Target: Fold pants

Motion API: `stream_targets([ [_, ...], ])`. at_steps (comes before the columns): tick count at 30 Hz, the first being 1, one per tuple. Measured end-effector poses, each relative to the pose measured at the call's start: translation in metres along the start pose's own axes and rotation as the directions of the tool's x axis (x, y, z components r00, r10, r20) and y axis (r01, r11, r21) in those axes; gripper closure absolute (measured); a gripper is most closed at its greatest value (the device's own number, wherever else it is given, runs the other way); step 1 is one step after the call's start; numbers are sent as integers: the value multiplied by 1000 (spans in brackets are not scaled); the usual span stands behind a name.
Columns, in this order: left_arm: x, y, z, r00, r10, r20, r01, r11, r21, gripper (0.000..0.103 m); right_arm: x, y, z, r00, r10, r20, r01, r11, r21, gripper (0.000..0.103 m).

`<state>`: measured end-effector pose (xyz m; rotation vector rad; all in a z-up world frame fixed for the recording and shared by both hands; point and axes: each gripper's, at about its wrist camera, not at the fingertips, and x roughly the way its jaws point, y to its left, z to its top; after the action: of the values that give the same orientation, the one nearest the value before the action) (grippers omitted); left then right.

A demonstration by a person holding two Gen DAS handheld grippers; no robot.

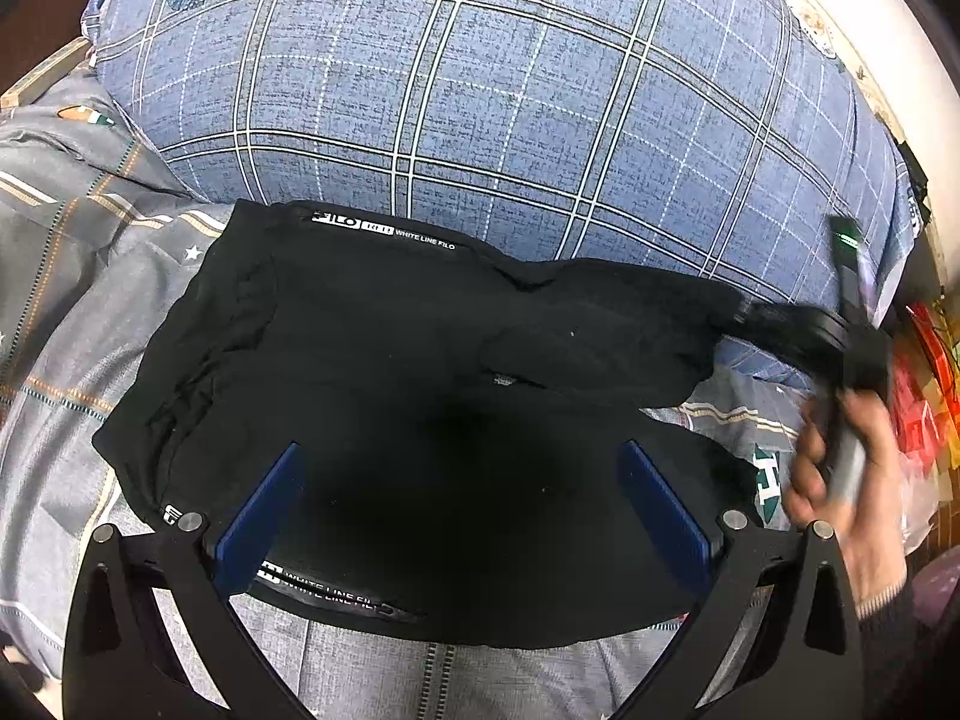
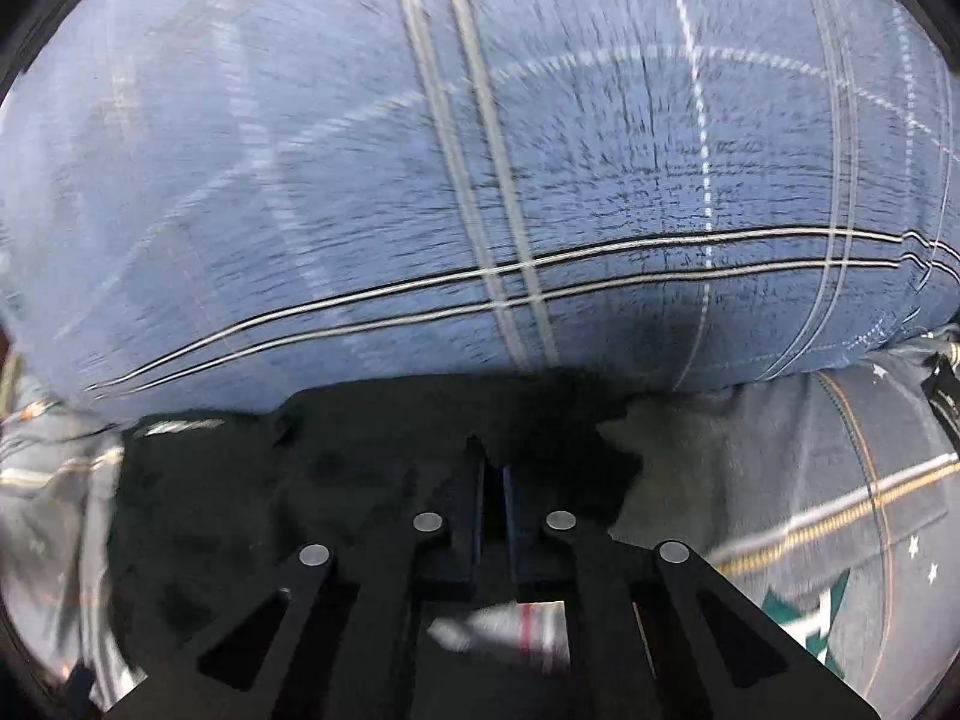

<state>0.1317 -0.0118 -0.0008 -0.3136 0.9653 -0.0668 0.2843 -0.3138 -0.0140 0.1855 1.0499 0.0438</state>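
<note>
1. looking through the left wrist view: the black pants [image 1: 420,396] lie partly folded on the grey bedsheet [image 1: 72,324], their far edge against the blue plaid pillow [image 1: 480,90]. the left tool [image 1: 462,516] hovers over the near waistband with its blue fingers [image 1: 264,516] spread wide, released and pressing on nothing. at the right, the person's hand [image 1: 840,468] carries the right tool [image 1: 774,324] to the pants' loose right corner; motion blur hides the contact there.
2. turning to the right wrist view: the right tool [image 2: 493,480] is clenched, fingers nearly together over the pants [image 2: 300,480] at their edge by the pillow [image 2: 480,150]. whether cloth is actually pinched cannot be told.
3. to do this fold well, i would confirm the pinch takes every layer at the corner, lift only enough to clear the sheet, and carry it straight across so edges line up; the left tool could pin the waistband to stop the slippery fabric dragging.
</note>
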Motion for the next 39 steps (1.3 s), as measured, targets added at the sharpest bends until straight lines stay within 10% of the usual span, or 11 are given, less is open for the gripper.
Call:
stream_targets([
  [9, 1, 2, 2, 996, -87, 20, 87, 996, -33, 0, -85, 2, -100, 986, 141, 87, -137, 989, -47, 100],
  [20, 81, -17, 50, 971, -162, -177, 151, 986, -74, 0, -69, 9, -137, 988, 156, -23, -157, 983, -95, 100],
  [25, 112, -15, 45, 932, -272, -241, 226, 953, -199, 18, -73, 9, -155, 991, 134, -31, -137, 979, -153, 103],
  [35, 134, -24, 76, 934, -257, -249, 207, 956, -210, 23, -79, 3, -162, 986, 167, -8, -166, 972, -166, 100],
  [39, 160, -17, 73, 917, -266, -298, 196, 949, -245, 31, -92, -25, -154, 967, 252, 37, -251, 967, -29, 20],
])
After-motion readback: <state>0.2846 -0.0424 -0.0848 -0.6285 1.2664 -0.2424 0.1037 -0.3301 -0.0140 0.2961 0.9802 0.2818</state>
